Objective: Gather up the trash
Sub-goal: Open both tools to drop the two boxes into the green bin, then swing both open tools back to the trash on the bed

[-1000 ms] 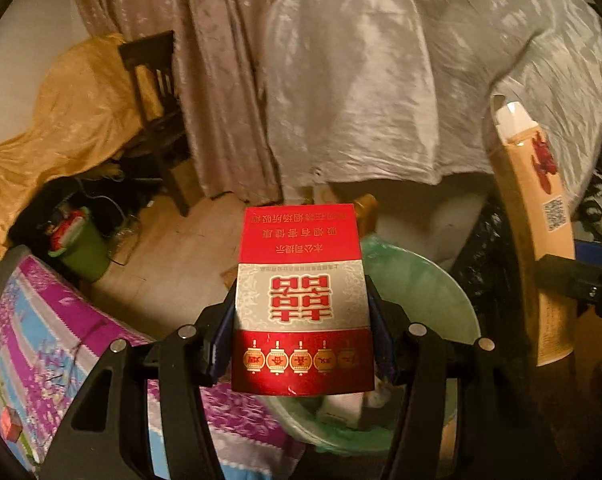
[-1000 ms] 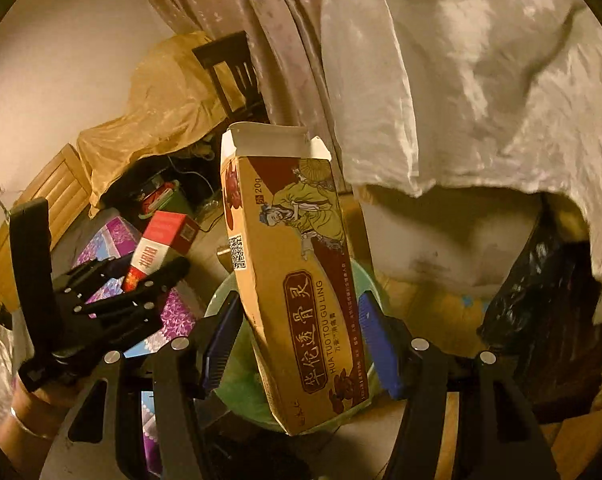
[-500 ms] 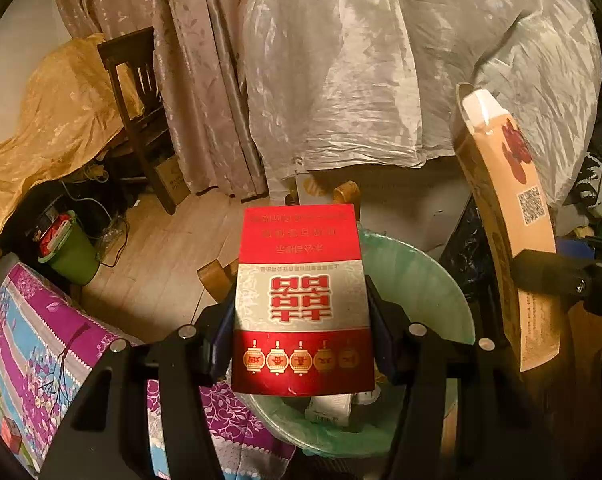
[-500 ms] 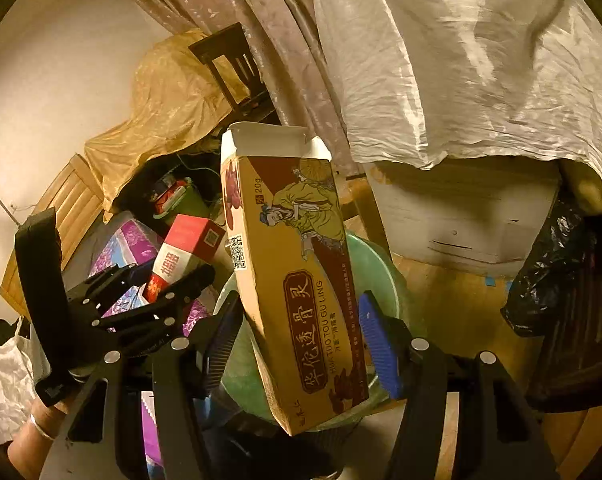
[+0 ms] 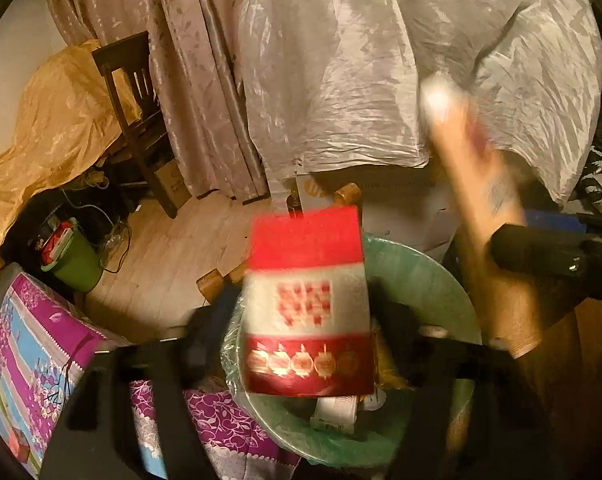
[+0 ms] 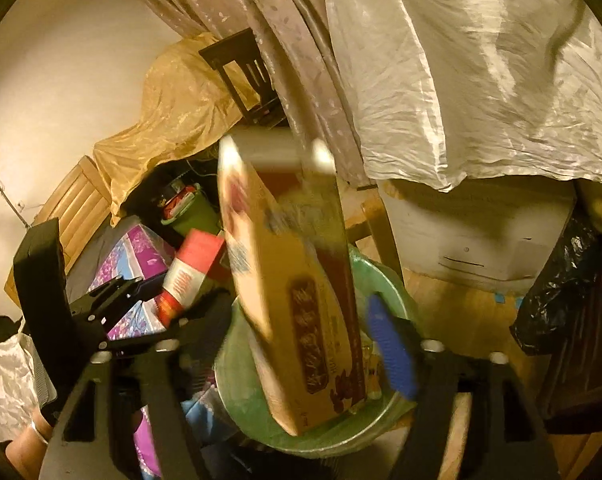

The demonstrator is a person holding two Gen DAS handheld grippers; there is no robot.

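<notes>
Green-lined bin (image 5: 433, 276) below; left gripper (image 5: 305, 320) jaws opening off red pack (image 5: 307, 300), right gripper (image 6: 305, 320) jaws off tan carton (image 6: 297, 304).

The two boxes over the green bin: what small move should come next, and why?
Probably hold both hands in place and let the fingers finish opening. The red box and the tall yellow box are blurred between the opening fingers of the left gripper and the right gripper, right above the green bin, so they should fall in.
</notes>
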